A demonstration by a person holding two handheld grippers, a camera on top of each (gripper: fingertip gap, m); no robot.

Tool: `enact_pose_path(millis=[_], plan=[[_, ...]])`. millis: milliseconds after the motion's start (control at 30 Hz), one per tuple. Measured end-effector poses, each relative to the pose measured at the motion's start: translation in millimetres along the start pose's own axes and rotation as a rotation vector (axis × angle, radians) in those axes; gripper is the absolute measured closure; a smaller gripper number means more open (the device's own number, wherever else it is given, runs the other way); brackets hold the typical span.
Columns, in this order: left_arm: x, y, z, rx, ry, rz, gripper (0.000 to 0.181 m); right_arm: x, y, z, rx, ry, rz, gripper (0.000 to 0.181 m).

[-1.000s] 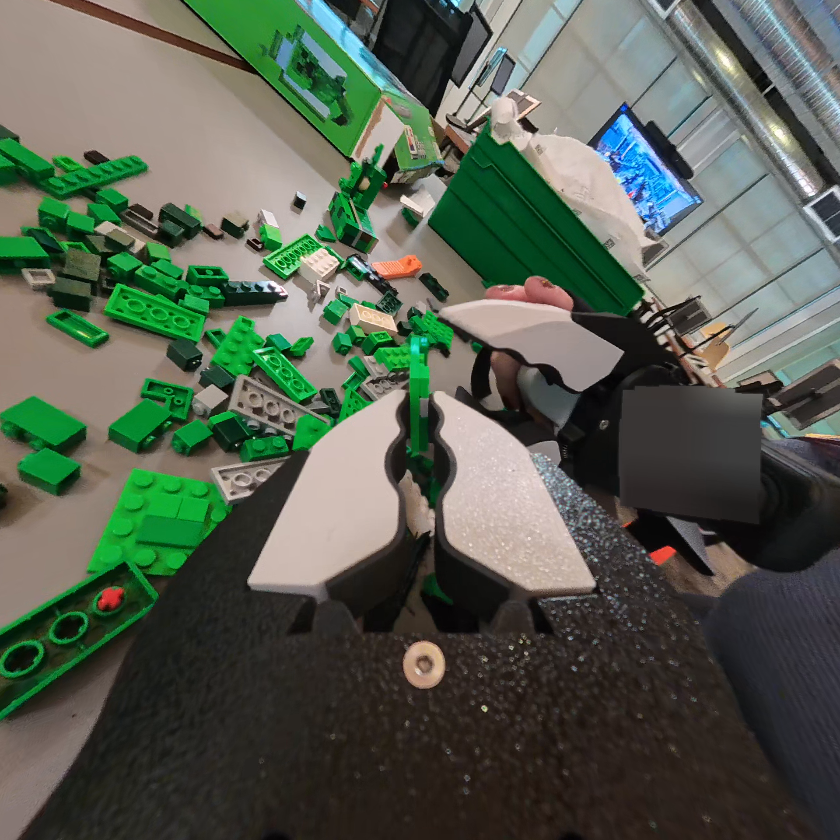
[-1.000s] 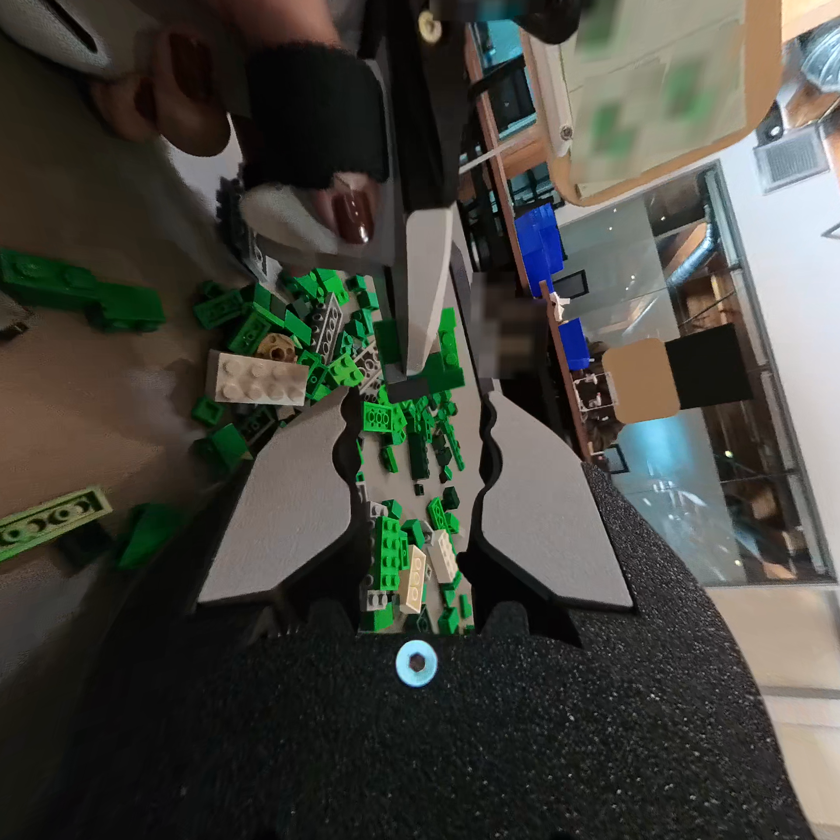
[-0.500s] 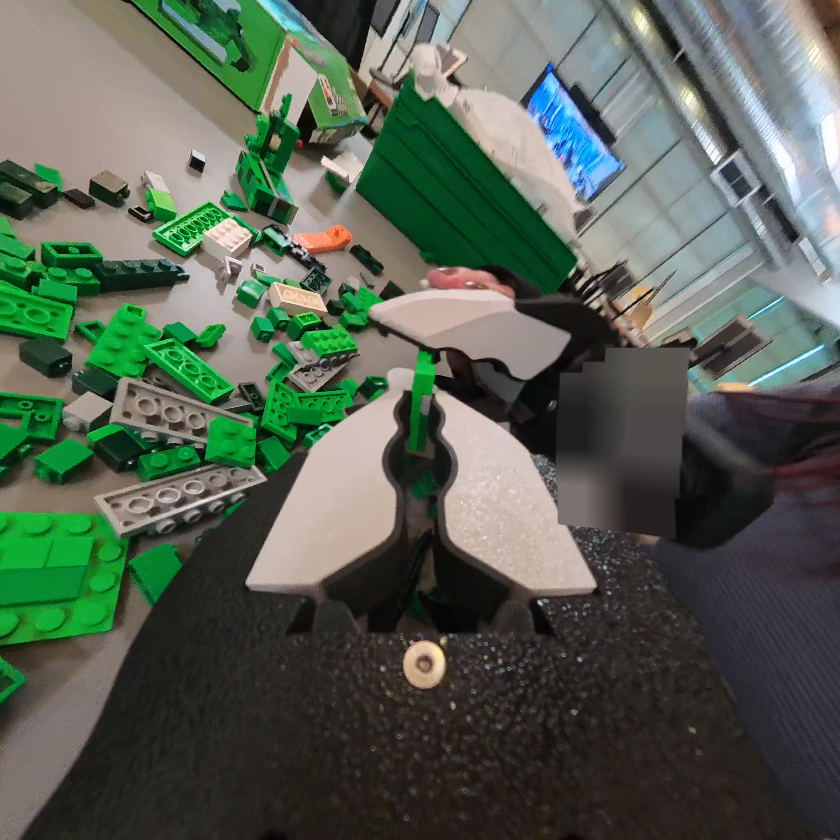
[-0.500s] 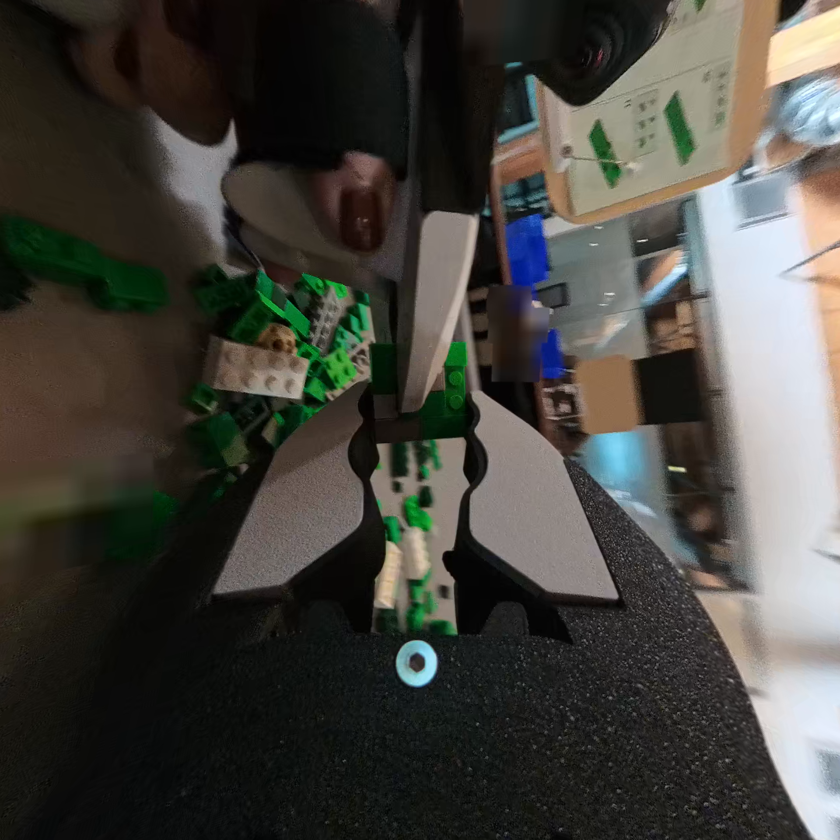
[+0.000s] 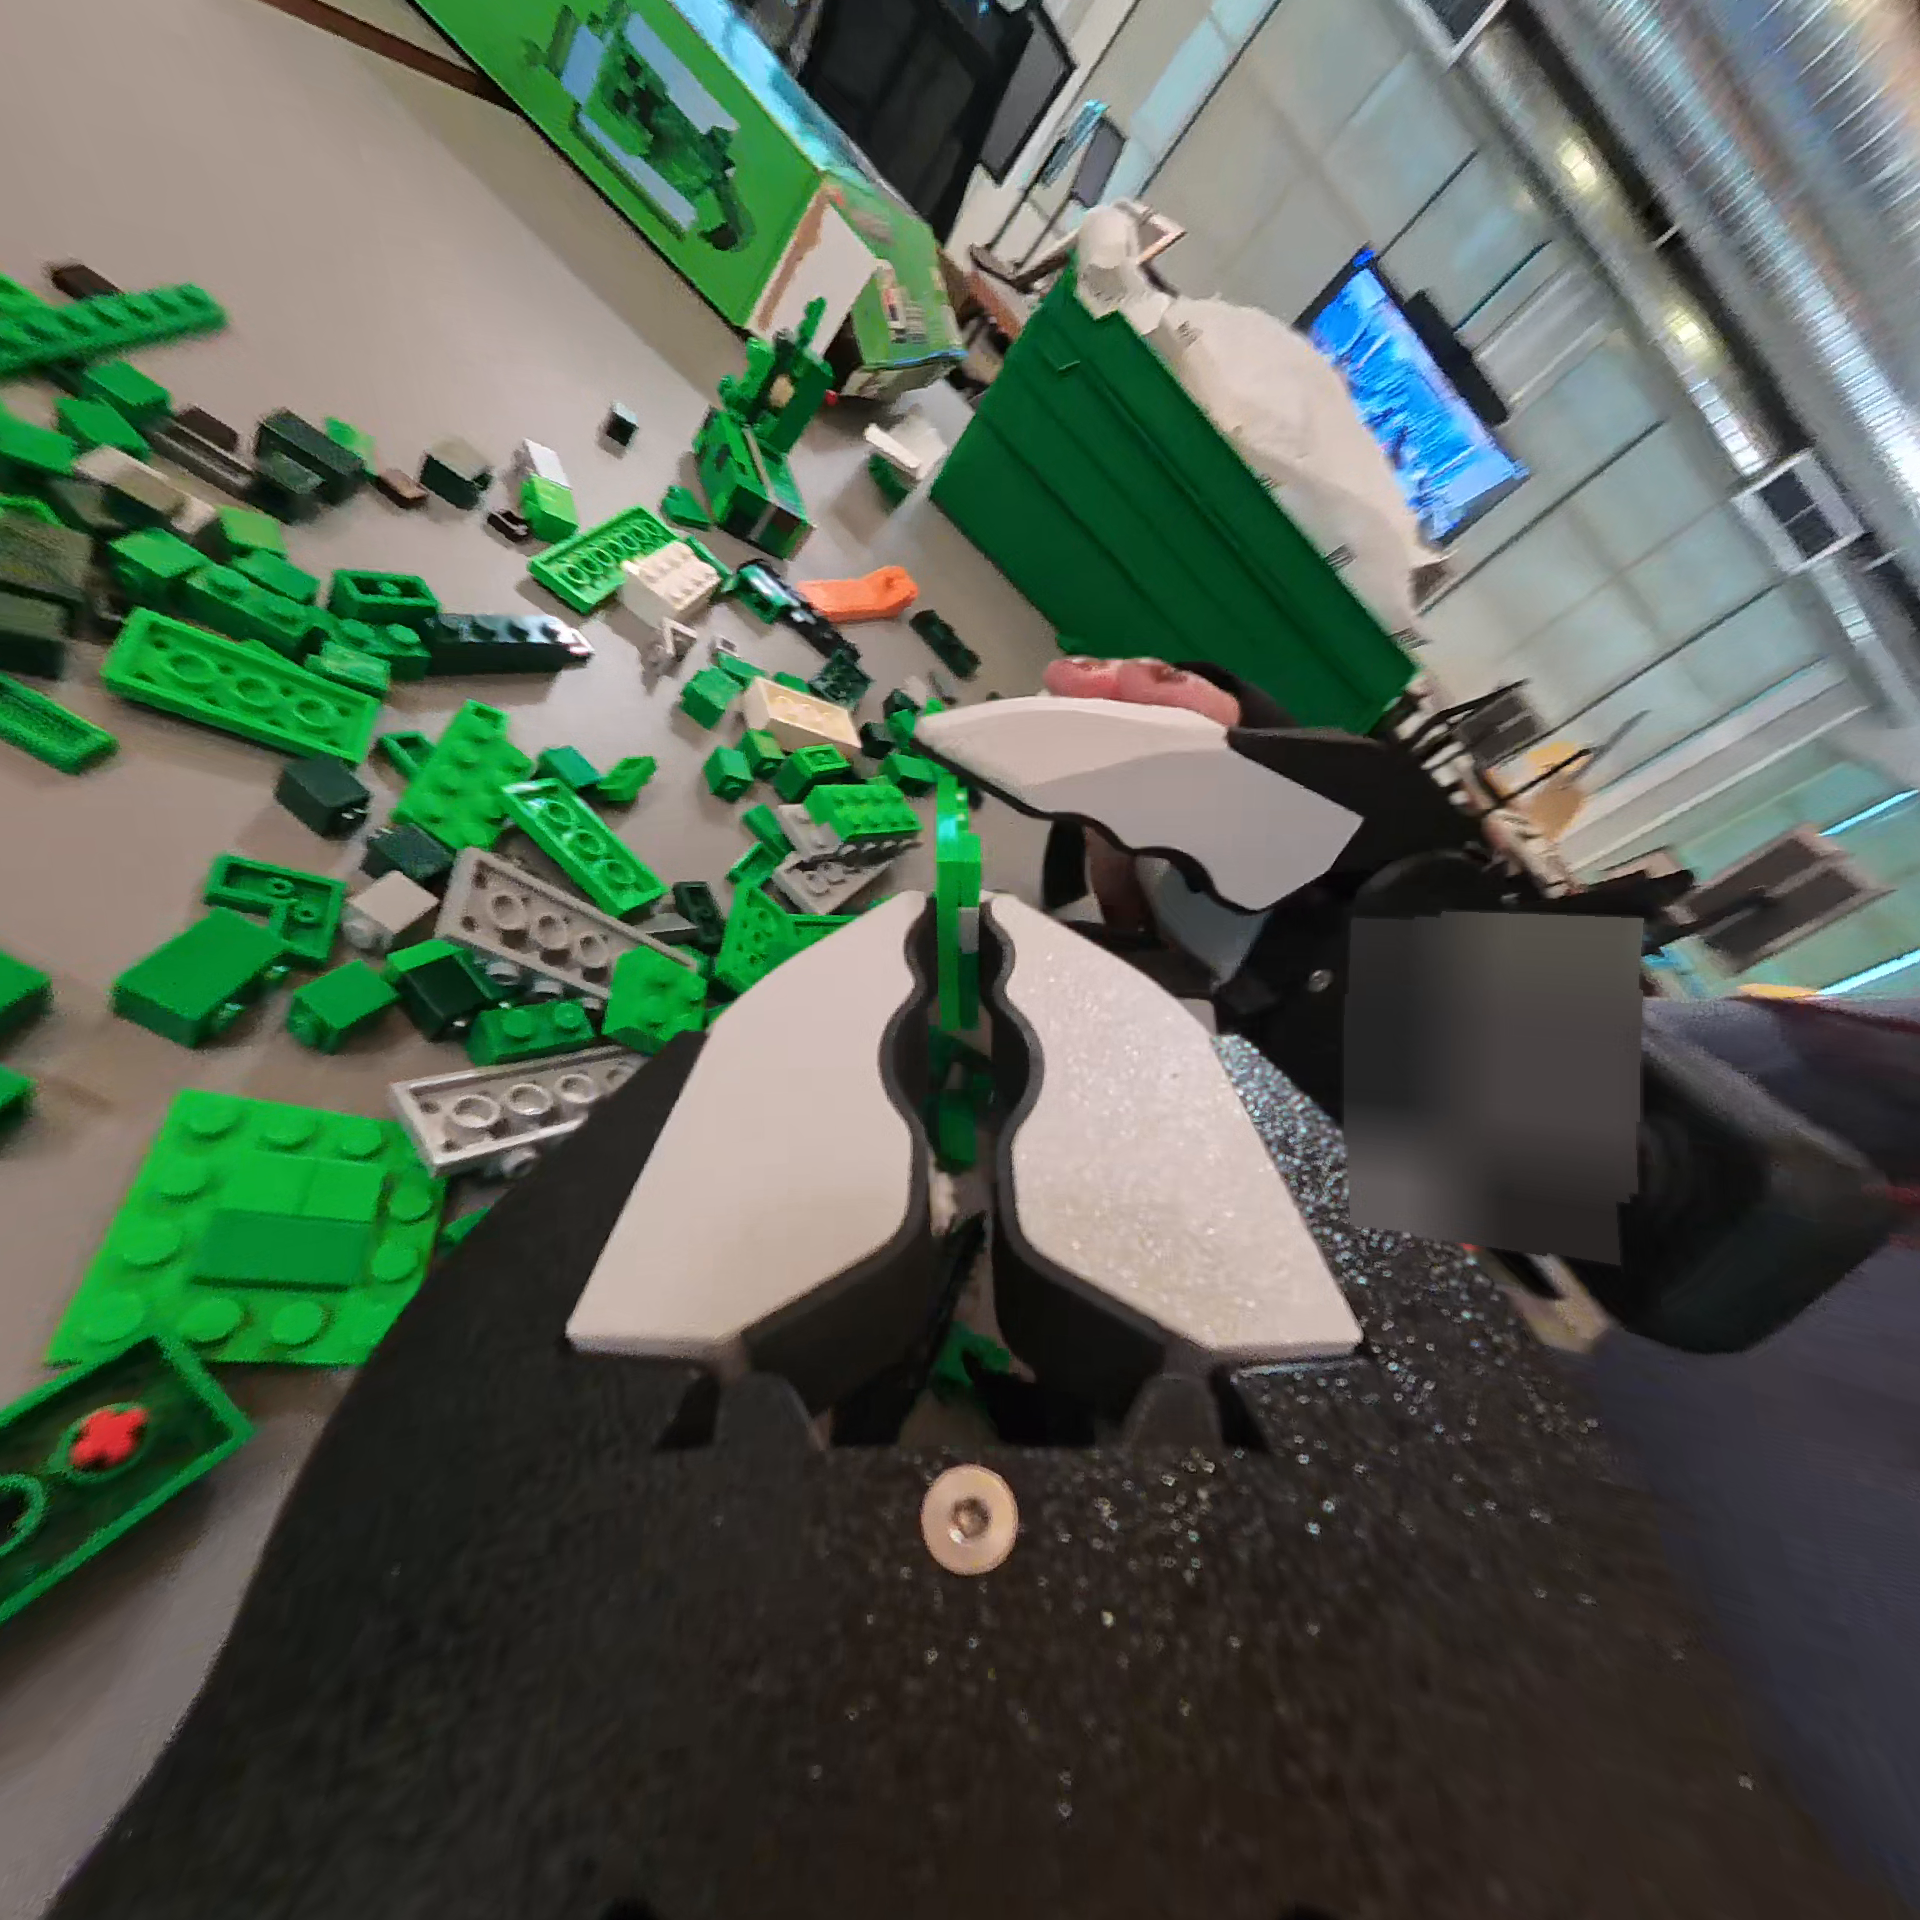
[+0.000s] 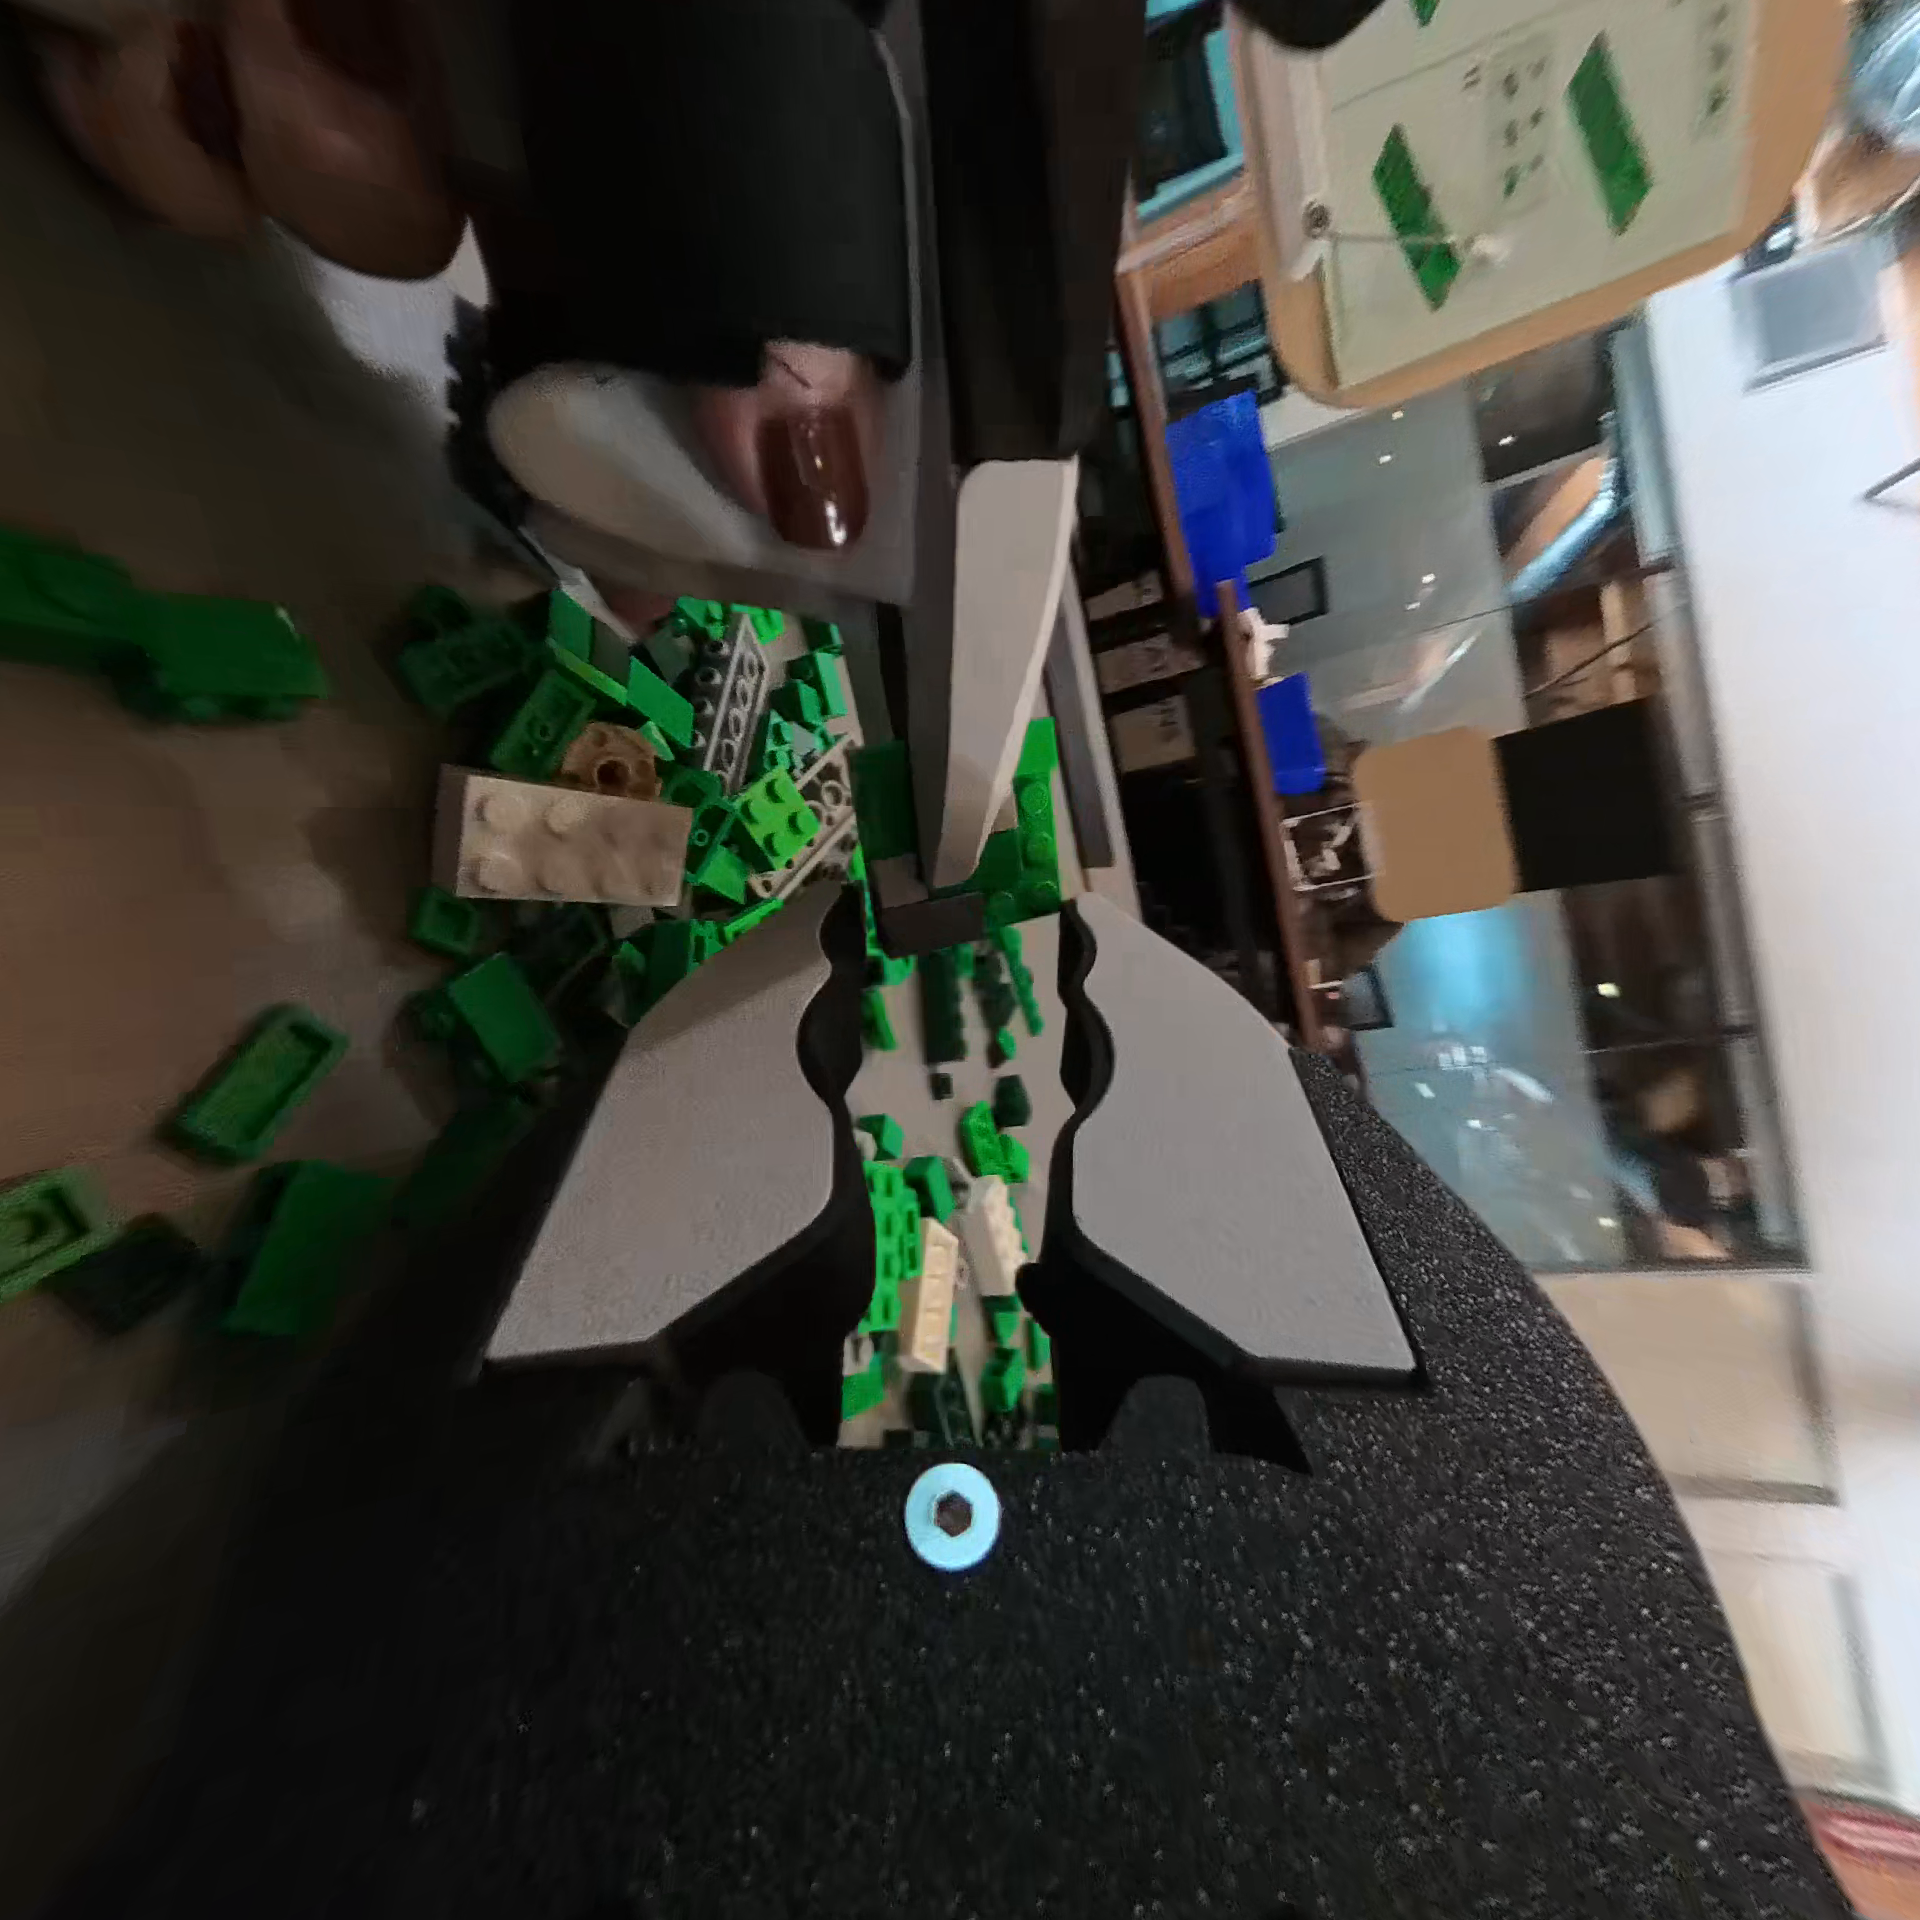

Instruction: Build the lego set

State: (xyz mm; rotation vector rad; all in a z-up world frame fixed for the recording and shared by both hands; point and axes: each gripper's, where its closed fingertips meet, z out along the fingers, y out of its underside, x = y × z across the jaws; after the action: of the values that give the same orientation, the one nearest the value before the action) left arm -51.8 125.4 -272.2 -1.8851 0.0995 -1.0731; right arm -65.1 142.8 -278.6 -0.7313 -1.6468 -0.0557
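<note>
My left gripper (image 5: 956, 914) is shut on a thin green plate assembly (image 5: 954, 862), held edge-on above the table. In the right wrist view the same assembly (image 6: 1034, 821) shows with a dark grey piece (image 6: 920, 920) on its near end, between the left gripper's fingers (image 6: 1003, 665). My right gripper (image 6: 956, 914) is open, with its tips on either side of that end. I cannot tell whether they touch it. In the left wrist view one of the right gripper's fingers (image 5: 1132, 790) lies just above the plate's top.
Loose green, grey and white bricks (image 5: 499, 790) cover the grey table (image 5: 312, 312). A large green plate (image 5: 260, 1236) lies near left. A partly built green model (image 5: 764, 447), an orange tool (image 5: 857, 594), the set's box (image 5: 665, 135) and a green bin (image 5: 1143, 540) stand farther off. An instruction sheet (image 6: 1507, 177) hangs above.
The right gripper has come up to the end of the held assembly and its jaws have narrowed around it. The left gripper stays shut on the assembly and has swung a little.
</note>
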Motion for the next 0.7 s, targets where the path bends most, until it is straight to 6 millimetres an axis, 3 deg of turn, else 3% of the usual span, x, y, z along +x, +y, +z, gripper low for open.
enact_pose_path(millis=[33,267,433,600,700], plan=[[-2,0,0,-0.007,-0.026,0.029,0.175,-2,2,1,0.0,-0.02,0.011,0.143],[-9,15,-4,-0.182,-0.134,0.359,0.175,-13,0,-6,0.048,-0.135,0.002,0.137],[-12,25,-9,-0.362,-0.23,0.768,0.175,-31,6,-23,0.099,-0.365,0.063,0.152],[-11,36,-9,-0.475,-0.272,1.034,0.175,-28,-13,-39,0.233,-0.493,0.249,0.155],[3,39,-5,-0.473,-0.237,1.136,0.175,-35,-19,-42,0.244,-0.533,0.248,0.162]])
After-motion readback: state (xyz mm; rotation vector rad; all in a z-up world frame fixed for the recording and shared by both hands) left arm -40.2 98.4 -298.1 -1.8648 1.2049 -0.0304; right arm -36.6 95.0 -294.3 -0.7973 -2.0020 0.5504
